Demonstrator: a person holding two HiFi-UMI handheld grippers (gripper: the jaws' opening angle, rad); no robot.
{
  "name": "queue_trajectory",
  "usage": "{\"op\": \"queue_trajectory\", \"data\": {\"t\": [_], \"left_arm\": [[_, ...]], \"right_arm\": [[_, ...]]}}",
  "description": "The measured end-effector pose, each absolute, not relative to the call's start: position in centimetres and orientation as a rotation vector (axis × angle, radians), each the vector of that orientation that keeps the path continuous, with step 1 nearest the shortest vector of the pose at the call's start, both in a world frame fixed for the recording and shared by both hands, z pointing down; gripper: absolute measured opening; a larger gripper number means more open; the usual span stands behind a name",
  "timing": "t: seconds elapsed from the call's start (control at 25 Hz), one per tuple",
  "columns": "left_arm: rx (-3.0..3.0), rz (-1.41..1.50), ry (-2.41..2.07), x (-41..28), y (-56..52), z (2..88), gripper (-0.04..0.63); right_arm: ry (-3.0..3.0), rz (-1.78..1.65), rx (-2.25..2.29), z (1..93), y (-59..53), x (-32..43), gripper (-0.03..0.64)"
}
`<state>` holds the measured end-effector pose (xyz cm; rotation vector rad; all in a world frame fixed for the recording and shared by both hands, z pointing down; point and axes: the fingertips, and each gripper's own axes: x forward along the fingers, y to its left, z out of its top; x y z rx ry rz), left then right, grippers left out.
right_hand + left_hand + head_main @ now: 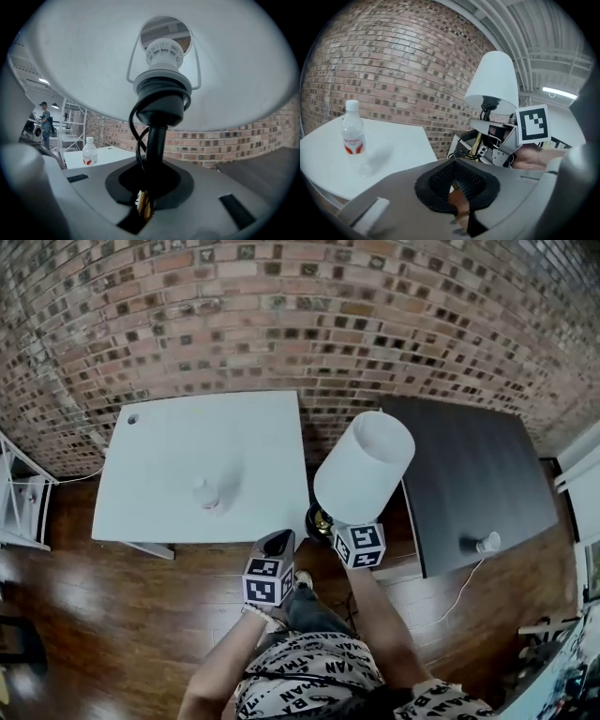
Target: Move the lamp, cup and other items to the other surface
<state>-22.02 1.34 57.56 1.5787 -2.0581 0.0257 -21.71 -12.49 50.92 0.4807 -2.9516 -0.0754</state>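
Note:
A lamp with a white shade [364,468] hangs in the air over the gap between the white table [169,432] and the dark table [469,465]. My right gripper [359,542] is shut on its brass stem just below the black socket [161,101], and the shade fills the top of the right gripper view. My left gripper [279,549] hovers over the floor just left of the lamp, shut with nothing in it [457,190]. From there I see the lamp [492,84] up to the right. A clear water bottle [204,493] stands on the white table.
A small white object [487,542] with a white cord trailing off the edge lies at the dark table's front corner. A brick wall [300,324] runs behind both tables. A white shelf unit [23,507] stands far left. A person [44,124] stands in the distance.

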Motion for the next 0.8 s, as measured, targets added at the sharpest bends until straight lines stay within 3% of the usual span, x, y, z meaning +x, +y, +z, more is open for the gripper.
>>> {"op": "queue_trajectory", "data": {"t": [0.8], "left_arm": [[2.087, 0.203, -1.633, 1.6, -20.4, 55.9, 0.002]], "right_arm": [[-2.727, -0.045, 1.196, 50.2, -33.7, 8.9, 0.041]]}}
